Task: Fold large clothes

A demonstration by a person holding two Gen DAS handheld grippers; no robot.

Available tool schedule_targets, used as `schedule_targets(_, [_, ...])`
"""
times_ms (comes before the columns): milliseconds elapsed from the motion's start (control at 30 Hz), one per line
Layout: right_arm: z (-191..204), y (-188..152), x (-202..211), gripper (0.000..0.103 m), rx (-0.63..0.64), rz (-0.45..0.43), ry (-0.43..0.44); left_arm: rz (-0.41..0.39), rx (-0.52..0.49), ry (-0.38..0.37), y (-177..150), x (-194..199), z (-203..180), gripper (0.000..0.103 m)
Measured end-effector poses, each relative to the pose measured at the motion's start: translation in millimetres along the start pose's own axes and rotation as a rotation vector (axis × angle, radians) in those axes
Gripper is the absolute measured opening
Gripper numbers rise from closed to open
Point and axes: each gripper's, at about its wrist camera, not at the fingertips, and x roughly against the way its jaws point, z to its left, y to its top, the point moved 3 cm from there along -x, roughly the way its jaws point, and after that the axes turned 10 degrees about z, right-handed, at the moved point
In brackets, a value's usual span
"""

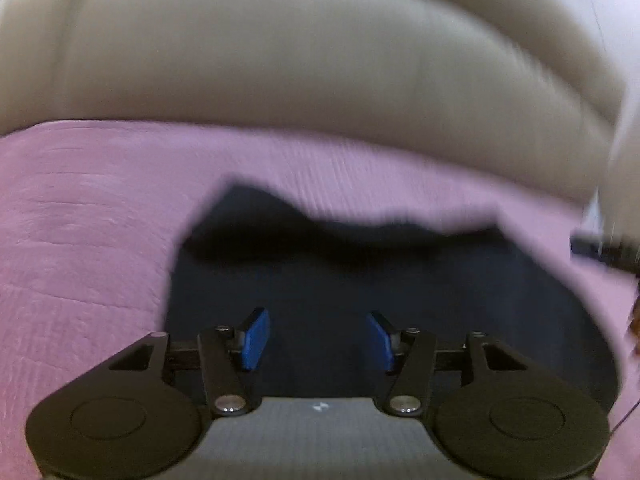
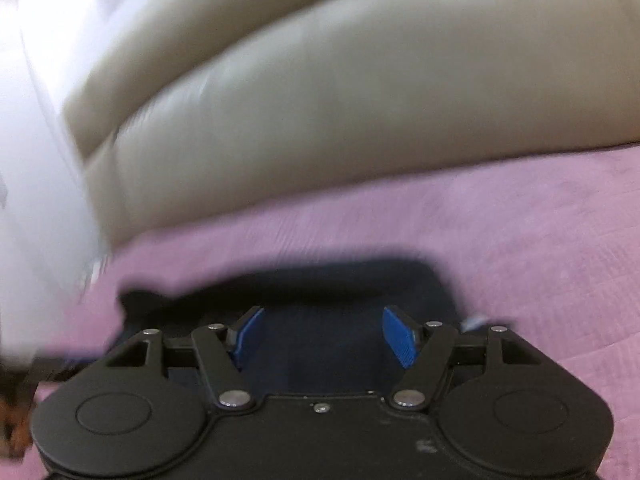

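Left tongs (image 1: pixel 318 338): blue pads (image 1: pixel 256 338) spread wide, nothing between them, poised over the dark garment (image 1: pixel 400 280). Right tongs (image 2: pixel 324 334): pads (image 2: pixel 398 336) likewise wide apart, empty, over the same garment (image 2: pixel 340 284). Garment lies on the pink bedspread (image 1: pixel 80 220), its far edge uneven and rumpled. Beyond the bedspread (image 2: pixel 540 220) stands a padded beige headboard (image 1: pixel 300 60). Both views are motion-blurred; whether the pads touch the cloth cannot be told.
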Motion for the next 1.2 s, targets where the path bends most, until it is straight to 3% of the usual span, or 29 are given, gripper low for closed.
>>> schedule_targets(100, [15.3, 16.8, -39.8, 0.080, 0.076, 0.049, -0.063, -0.005, 0.007, 0.047, 13.4, -32.9, -12.5, 0.070])
schedule_targets(167, [10.7, 38.5, -66.0, 0.078, 0.053, 0.045, -0.086, -0.034, 0.026, 0.074, 33.9, -51.3, -11.1, 0.071])
schedule_targets(267, [-11.9, 71.1, -83.1, 0.073, -0.044, 0.063, -0.246, -0.071, 0.135, 0.141, 71.4, -74.5, 5.9, 0.070])
schedule_targets(333, [-19.0, 80.3, -67.7, 0.076, -0.076, 0.038, -0.196, -0.083, 0.247, 0.175, 88.9, -73.0, 21.3, 0.062])
schedule_targets(400, [-15.3, 79.7, -49.7, 0.081, -0.056, 0.037, -0.069, -0.082, 0.287, 0.161, 95.3, -58.9, 25.0, 0.064])
schedule_targets(467, [-2.2, 73.9, -38.9, 0.083, 0.014, 0.068, -0.003, -0.054, 0.204, 0.044, 91.6, -42.9, 11.5, 0.082])
schedule_targets(533, [19.6, 60.9, -40.2, 0.084, 0.179, 0.142, 0.033, -0.010, 0.050, -0.025, 81.1, -33.7, -15.1, 0.095])
schedule_targets(600, [28.4, 41.4, -56.2, 0.084, 0.312, 0.263, -0.021, 0.027, -0.145, -0.037, 60.1, -33.2, -47.9, 0.101])
schedule_targets(667, [14.2, 26.9, -69.9, 0.085, 0.323, 0.322, -0.066, 0.107, -0.309, 0.016, 31.1, -49.7, -68.7, 0.102])
schedule_targets(733, [-15.8, 19.2, -67.3, 0.090, 0.217, 0.315, -0.018, 0.126, -0.262, 0.050, 12.6, -63.8, -54.9, 0.102])
schedule_targets(800, [-32.6, 15.7, -60.3, 0.095, 0.188, 0.311, -0.014, 0.092, -0.172, -0.006, 4.0, -61.5, -29.0, 0.102])
schedule_targets(833, [-35.1, 15.0, -55.5, 0.096, 0.198, 0.314, -0.020, 0.091, -0.159, 0.076, 1.2, -59.0, -20.3, 0.103])
schedule_targets(867, [-35.5, 16.3, -51.2, 0.097, 0.198, 0.321, -0.040, 0.097, -0.148, 0.126, -2.7, -55.3, -11.8, 0.103])
schedule_targets(900, [-35.3, 17.8, -48.4, 0.099, 0.197, 0.328, -0.061, 0.104, -0.113, 0.099, -4.6, -49.2, -1.6, 0.103])
schedule_targets(1000, [-18.6, 27.9, -24.5, 0.099, 0.178, 0.294, -0.140, 0.112, -0.035, 0.120, -5.3, -19.2, 13.4, 0.099])
schedule_targets(1033, [-5.6, 28.5, -12.0, 0.099, 0.193, 0.266, -0.100, 0.085, -0.051, 0.121, -4.1, -6.3, 11.1, 0.093])
schedule_targets(1133, [44.1, 20.8, 12.6, 0.100, 0.312, 0.239, 0.050, -0.003, -0.151, 0.031, -1.1, 32.5, -21.5, 0.099])
schedule_targets(1200, [74.4, 5.5, 6.9, 0.100, 0.444, 0.284, 0.035, -0.015, -0.226, -0.038, -4.4, 41.8, -53.0, 0.103])
